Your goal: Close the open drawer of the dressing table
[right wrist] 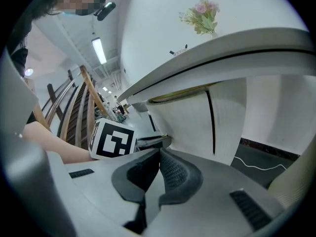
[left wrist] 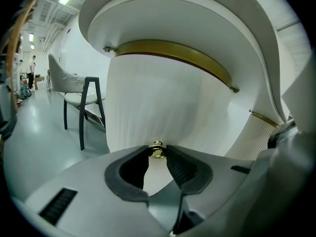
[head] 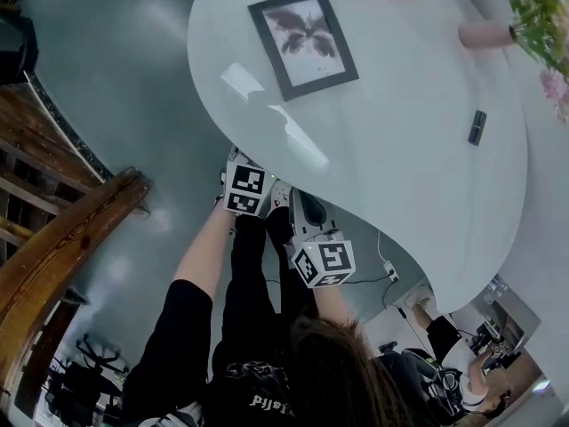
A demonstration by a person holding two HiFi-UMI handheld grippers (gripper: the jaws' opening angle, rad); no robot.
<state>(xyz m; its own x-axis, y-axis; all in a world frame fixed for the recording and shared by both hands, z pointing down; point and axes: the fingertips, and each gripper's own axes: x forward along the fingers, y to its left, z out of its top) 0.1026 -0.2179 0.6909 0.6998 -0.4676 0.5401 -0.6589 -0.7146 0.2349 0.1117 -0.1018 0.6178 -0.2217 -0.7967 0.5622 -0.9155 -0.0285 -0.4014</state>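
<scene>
The left tool (left wrist: 158,147) grasps the brass knob (left wrist: 157,153) on the ribbed drawer (left wrist: 153,102). The right tool (right wrist: 159,151) is clenched, empty, under the desk (right wrist: 237,48).

One dressing table (head: 418,167), white. On its top: one framed picture (head: 303,41), one pink vase (head: 487,34) with one bunch of flowers (head: 538,12), and one small dark bar-shaped thing (head: 477,127). One brass knob (left wrist: 157,153) on the ribbed front. Two brass trim strips, one long (left wrist: 173,51) and one short (left wrist: 264,118). Two grippers, the left gripper (left wrist: 157,148) and the right gripper (right wrist: 159,153). Two marker cubes, one per gripper (head: 247,189) (head: 324,262). One chair (left wrist: 74,98) with black legs. One white cable (right wrist: 254,166) on the floor. One wooden railing (head: 62,238). At least one standing person (left wrist: 32,65) far off, further count unclear.
</scene>
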